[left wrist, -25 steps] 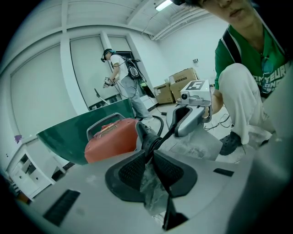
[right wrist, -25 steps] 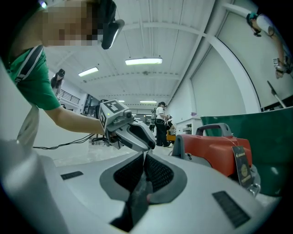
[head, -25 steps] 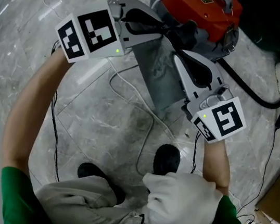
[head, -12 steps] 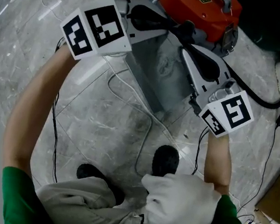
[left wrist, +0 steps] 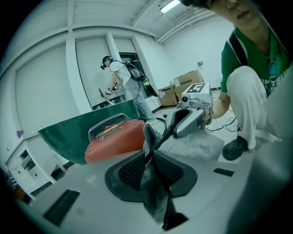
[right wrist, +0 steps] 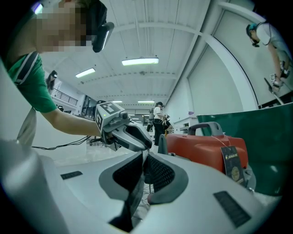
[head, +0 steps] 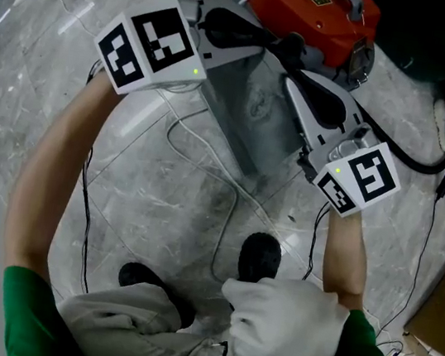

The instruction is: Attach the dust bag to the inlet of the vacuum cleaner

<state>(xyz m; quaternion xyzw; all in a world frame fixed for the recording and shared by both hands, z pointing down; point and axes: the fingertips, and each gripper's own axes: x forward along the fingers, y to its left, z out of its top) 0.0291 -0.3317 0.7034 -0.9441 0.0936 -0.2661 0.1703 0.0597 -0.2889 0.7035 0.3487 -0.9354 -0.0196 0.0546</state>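
A grey dust bag (head: 245,114) hangs between my two grippers just in front of the red vacuum cleaner (head: 316,8). My left gripper (head: 270,48) is shut on the bag's upper edge, close to the vacuum's body. In the left gripper view the grey bag (left wrist: 155,192) is pinched between the pads of the left gripper (left wrist: 149,153), and the vacuum cleaner (left wrist: 114,139) lies beyond. My right gripper (head: 292,79) holds the bag's opposite edge. Its jaws have just been opening a little. The bag's thin edge (right wrist: 132,196) still sits between the pads of the right gripper (right wrist: 143,157). The inlet is hidden.
A black hose (head: 410,157) runs from the vacuum across the floor at the right. A white cable (head: 209,158) loops under the bag. A cardboard box (head: 443,317) sits at the far right. A green board (left wrist: 68,137) stands behind the vacuum, and another person (left wrist: 128,77) is at the back.
Both grippers and the bag have shifted a little toward the vacuum cleaner. The right gripper moved slightly to the right.
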